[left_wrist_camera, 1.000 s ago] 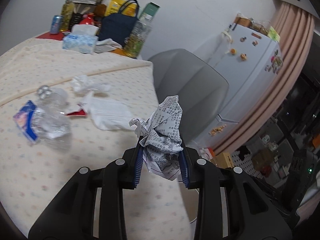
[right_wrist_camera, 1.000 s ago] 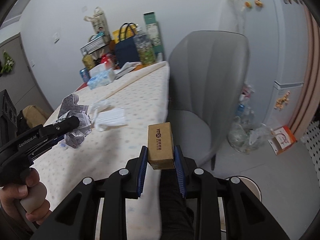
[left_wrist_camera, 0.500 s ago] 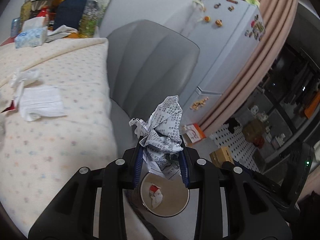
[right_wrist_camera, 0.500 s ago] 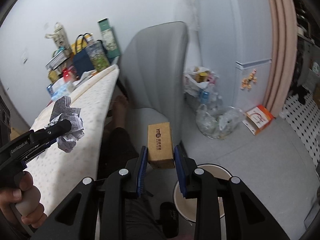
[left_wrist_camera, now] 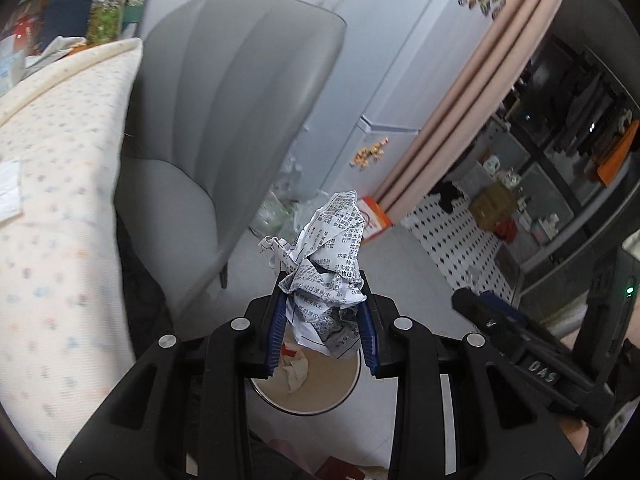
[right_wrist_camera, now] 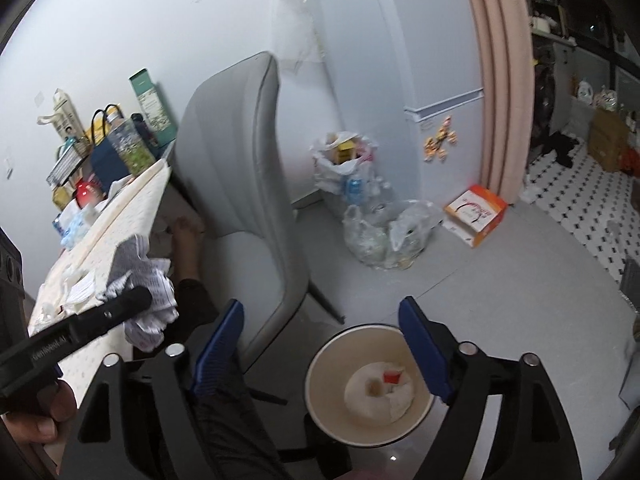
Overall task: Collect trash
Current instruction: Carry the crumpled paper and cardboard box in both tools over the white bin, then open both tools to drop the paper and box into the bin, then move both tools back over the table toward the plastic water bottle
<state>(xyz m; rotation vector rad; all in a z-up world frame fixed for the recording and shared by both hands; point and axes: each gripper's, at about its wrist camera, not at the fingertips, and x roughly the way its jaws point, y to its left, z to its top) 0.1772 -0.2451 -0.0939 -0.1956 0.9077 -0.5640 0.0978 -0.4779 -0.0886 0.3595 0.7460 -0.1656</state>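
My left gripper [left_wrist_camera: 323, 304] is shut on a crumpled sheet of printed paper [left_wrist_camera: 332, 248] and hangs over the round cream bin [left_wrist_camera: 320, 394] on the floor. In the right wrist view that paper [right_wrist_camera: 152, 280] shows at the left beside the left gripper [right_wrist_camera: 132, 302]. My right gripper [right_wrist_camera: 320, 304] is above the bin [right_wrist_camera: 336, 354]; its jaws are opening wide and hold nothing. A small brown box [right_wrist_camera: 374, 387] lies in the bin among white tissue and a red scrap [right_wrist_camera: 392, 377]. The right gripper [left_wrist_camera: 492, 320] also shows at the right of the left wrist view.
A grey chair [right_wrist_camera: 248, 184] stands just behind the bin, with the cloth-covered table [left_wrist_camera: 60, 200] to its left. Clear plastic bags of bottles [right_wrist_camera: 380, 232] and an orange box [right_wrist_camera: 476, 216] lie by the fridge and pink curtain. A person's dark trouser leg [right_wrist_camera: 224, 420] is beside the bin.
Both grippers swung off the table to above the bin. The right gripper let go of the brown box, which now lies in the bin. The left keeps its paper.
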